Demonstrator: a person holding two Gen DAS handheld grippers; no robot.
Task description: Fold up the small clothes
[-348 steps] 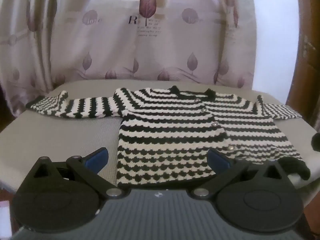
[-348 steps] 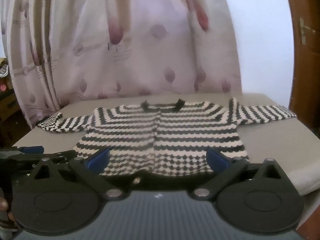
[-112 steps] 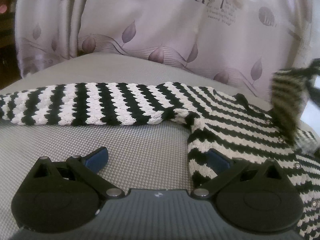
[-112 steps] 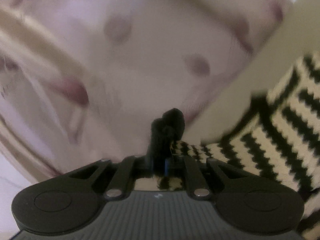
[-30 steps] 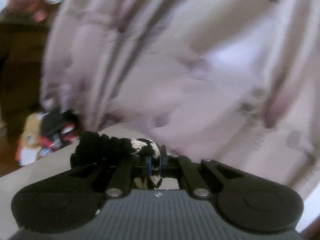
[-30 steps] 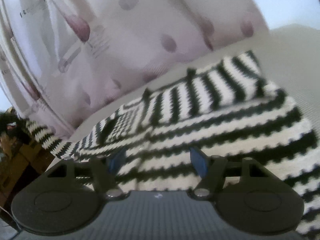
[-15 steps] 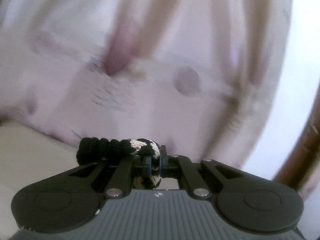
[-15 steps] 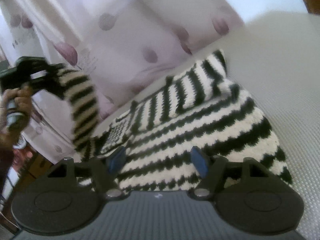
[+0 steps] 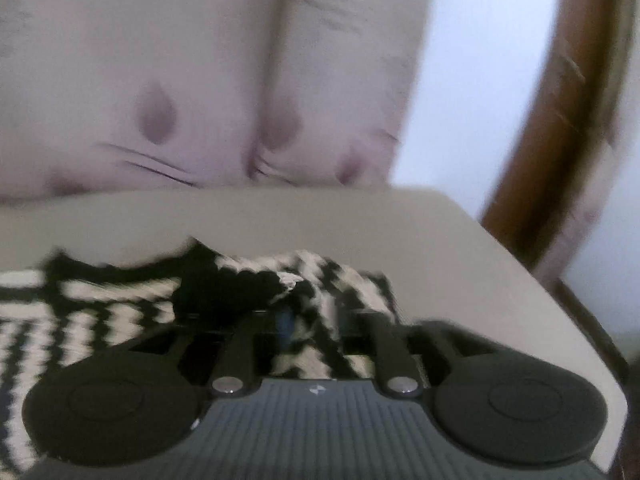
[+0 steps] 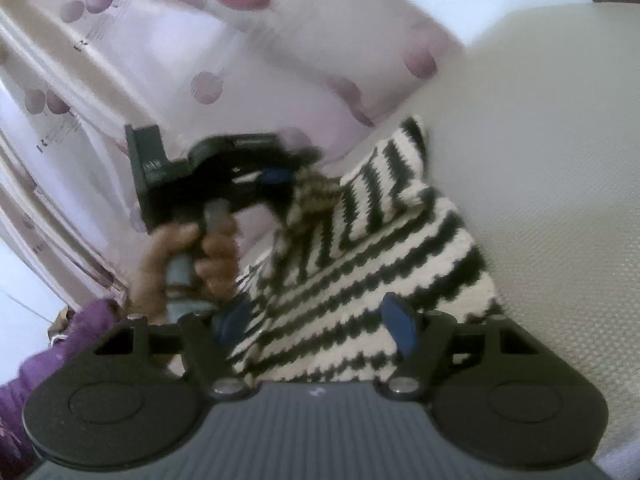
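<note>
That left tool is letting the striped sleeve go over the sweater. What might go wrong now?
The left gripper has just been opening its jaws with the sleeve between them; the knit may snag and lift as it pulls away. The sleeve looks bunched and could land crooked on the sweater, spoiling the fold.

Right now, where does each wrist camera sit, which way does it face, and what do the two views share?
Left wrist: rides the left tool, facing across the striped sweater on the grey cushion toward the curtain; its jaws have just been opening, with the sleeve between them.
Right wrist: rides the open right tool, facing the sweater's folded body; a hand and purple sleeve show.
Shared: sweater, cushion, curtain, left tool.
</note>
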